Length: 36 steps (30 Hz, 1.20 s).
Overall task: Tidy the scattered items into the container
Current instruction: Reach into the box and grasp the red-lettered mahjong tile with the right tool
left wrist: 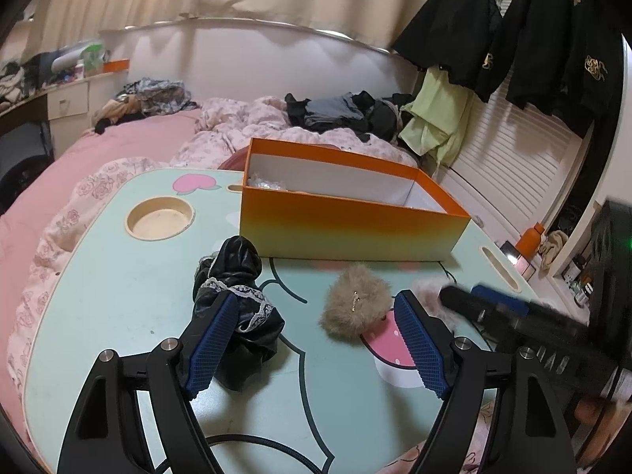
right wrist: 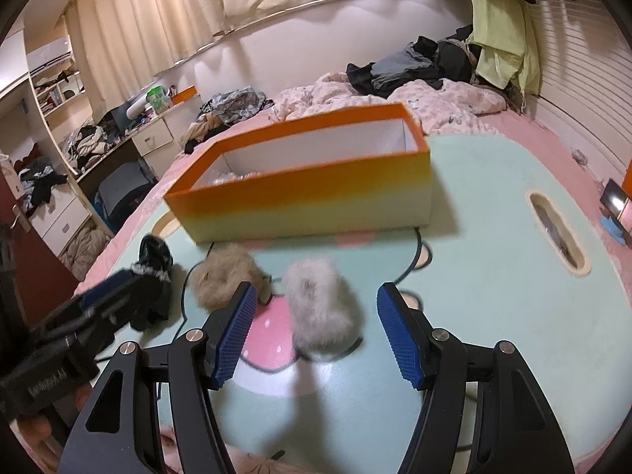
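While hovering over the mint-green surface (left wrist: 130, 276), left claw (left wrist: 316, 339) released, empty, black lace-trimmed cloth (left wrist: 237, 300) beside one finger and tan fur pouch (left wrist: 357, 302) just ahead. Right claw (right wrist: 314, 337) likewise released around white fur pouch (right wrist: 318, 308), pads not pressing. Orange box (right wrist: 300, 193) near the far edge, open.

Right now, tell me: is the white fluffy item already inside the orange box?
No, the white fluffy item lies on the table in front of the orange box.
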{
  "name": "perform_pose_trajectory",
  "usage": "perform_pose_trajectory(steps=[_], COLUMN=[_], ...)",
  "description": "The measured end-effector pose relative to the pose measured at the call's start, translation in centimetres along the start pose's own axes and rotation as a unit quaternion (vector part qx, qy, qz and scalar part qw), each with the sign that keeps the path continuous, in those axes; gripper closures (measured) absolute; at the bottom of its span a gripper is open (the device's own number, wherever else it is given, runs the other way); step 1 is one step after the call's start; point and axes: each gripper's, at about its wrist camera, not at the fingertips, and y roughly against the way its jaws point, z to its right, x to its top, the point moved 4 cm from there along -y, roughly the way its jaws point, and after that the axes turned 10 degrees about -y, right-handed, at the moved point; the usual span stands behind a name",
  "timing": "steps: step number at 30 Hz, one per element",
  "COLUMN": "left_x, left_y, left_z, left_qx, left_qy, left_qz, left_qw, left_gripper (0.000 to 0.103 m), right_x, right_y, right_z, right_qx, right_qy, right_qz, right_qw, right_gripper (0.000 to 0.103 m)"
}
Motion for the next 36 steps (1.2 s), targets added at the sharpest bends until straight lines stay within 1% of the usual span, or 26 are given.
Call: perform_pose_trajectory(steps=[2, 5, 9, 11, 16, 21, 24, 26, 27, 29, 30, 31, 32, 36], left_x=[0.0, 0.0, 0.0, 0.0, -0.1, -0.1, -0.1, -0.1, -0.1, -0.1, -0.1, -0.1, -0.1, -0.2], left_y=[0.0, 0.0, 0.0, 0.1, 0.1, 0.0, 0.0, 0.0, 0.0, 0.0, -0.1, -0.1, -0.1, -0.1], left_z=[0.1, 0.1, 0.2, 0.2, 0.2, 0.3, 0.3, 0.4, 0.3, 0.3, 0.3, 0.3, 0.3, 0.3], left_qx=[-0.001, -0.002, -0.004, -0.005, -0.005, -0.006, -0.006, -0.007, -0.007, -0.008, -0.009, -0.01, -0.01, -0.011], left_qy=[0.0, 0.001, 0.0, 0.001, 0.0, -0.002, -0.002, -0.002, -0.002, -0.002, -0.002, -0.003, -0.003, -0.002], left_qz=[-0.001, 0.0, -0.001, 0.0, 0.0, -0.001, -0.001, -0.001, -0.001, -0.001, -0.002, -0.002, -0.003, -0.002], left_qw=[1.0, 1.0, 1.0, 1.0, 1.0, 1.0, 1.0, 1.0, 1.0, 1.0, 1.0, 0.9999, 0.9999, 0.9999], left_gripper=[0.022, 0.021, 0.021, 0.021, 0.02, 0.019, 0.019, 0.019, 0.019, 0.018, 0.018, 0.018, 0.018, 0.018], right_x=[0.9, 2.3, 4.0, 4.8, 6.5, 8.4, 10.1, 10.9, 11.1, 10.8, 10.6, 10.4, 10.3, 10.0], right_y=[0.3, 0.4, -0.1, -0.6, -2.1, -4.0, -5.4, -6.7, -7.5, -9.0, -9.7, -10.3, -11.0, -13.0], right_z=[0.0, -0.2, -1.2, -1.8, -2.7, -2.9, -2.5, -2.2, -2.0, -2.0, -1.9, -2.0, -2.1, -2.8], right_qx=[0.003, 0.021, 0.014, 0.011, 0.022, 0.042, 0.025, 0.018, 0.014, 0.014, 0.014, 0.013, 0.01, -0.011], right_qy=[-0.004, -0.018, -0.009, -0.001, -0.005, -0.015, -0.023, -0.027, -0.029, -0.035, -0.039, -0.042, -0.041, -0.026], right_qz=[0.003, -0.001, -0.005, -0.017, -0.052, -0.111, -0.144, -0.174, -0.197, -0.238, -0.254, -0.264, -0.271, -0.288], right_qw=[1.0, 1.0, 1.0, 1.0, 0.998, 0.993, 0.989, 0.984, 0.98, 0.971, 0.966, 0.963, 0.962, 0.957], right_gripper=[0.038, 0.038, 0.038, 0.039, 0.039, 0.039, 0.039, 0.039, 0.04, 0.047, 0.052, 0.056, 0.057, 0.058])
